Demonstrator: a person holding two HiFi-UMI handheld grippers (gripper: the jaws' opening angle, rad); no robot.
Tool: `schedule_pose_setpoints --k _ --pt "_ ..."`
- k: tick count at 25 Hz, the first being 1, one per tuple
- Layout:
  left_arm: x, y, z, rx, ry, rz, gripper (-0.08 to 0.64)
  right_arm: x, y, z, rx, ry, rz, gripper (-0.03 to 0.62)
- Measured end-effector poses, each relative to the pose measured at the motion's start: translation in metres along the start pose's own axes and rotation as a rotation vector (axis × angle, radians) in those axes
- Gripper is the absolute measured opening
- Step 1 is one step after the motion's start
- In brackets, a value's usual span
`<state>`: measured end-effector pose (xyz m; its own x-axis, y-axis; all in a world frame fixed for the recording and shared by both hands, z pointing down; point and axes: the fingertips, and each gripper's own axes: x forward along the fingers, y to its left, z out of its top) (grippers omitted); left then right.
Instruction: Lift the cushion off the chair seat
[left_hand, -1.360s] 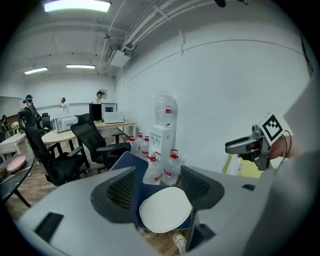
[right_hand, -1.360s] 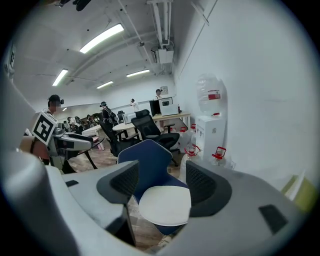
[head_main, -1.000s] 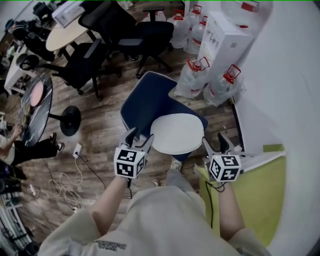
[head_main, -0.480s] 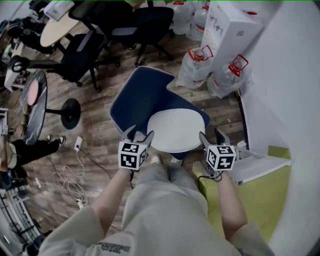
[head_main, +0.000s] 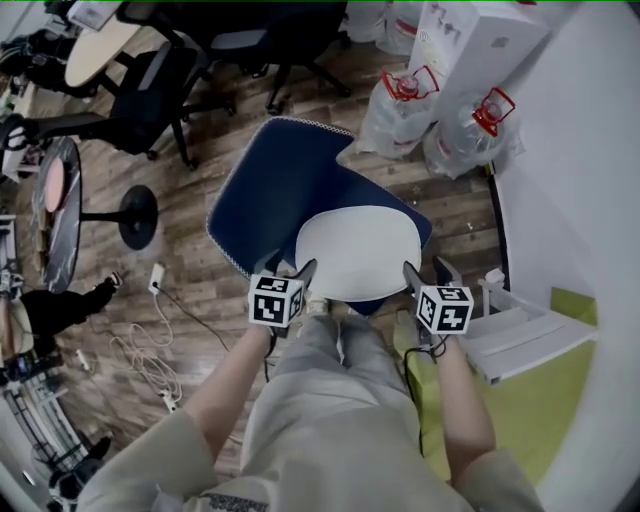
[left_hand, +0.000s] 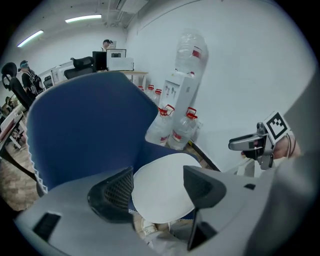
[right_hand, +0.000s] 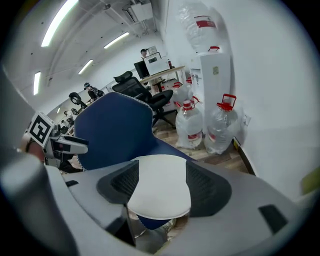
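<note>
While left gripper (head_main: 286, 268) opens, right gripper (head_main: 428, 270) wide; both empty.

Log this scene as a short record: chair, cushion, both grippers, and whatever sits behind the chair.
chair: blue, high-backed
cushion: white, round, flat on the chair's seat
left gripper: jaws opening, nothing gripped, by the cushion's near left edge
right gripper: open, nothing gripped, by the cushion's near right edge
behind chair: water jugs with red handles, by the wall
</note>
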<state>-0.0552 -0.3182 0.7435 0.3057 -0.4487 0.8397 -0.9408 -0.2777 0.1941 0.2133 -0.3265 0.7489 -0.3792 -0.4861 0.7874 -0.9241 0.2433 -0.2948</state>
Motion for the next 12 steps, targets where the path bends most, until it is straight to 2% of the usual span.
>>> schedule_pose_setpoints --k 4,10,12 --pt "0.041 0.01 -0.021 -0.021 0.056 -0.019 0.307 0.033 -0.016 -0.018 0.034 0.019 -0.021 0.291" --pt "0.1 0.034 -0.058 -0.136 0.128 -0.025 0.31 0.079 -0.04 -0.046 0.069 0.057 -0.063 0.296" --pt "0.117 0.043 -0.071 -0.148 0.155 -0.017 0.311 0.095 -0.047 -0.058 0.08 0.075 -0.073 0.296"
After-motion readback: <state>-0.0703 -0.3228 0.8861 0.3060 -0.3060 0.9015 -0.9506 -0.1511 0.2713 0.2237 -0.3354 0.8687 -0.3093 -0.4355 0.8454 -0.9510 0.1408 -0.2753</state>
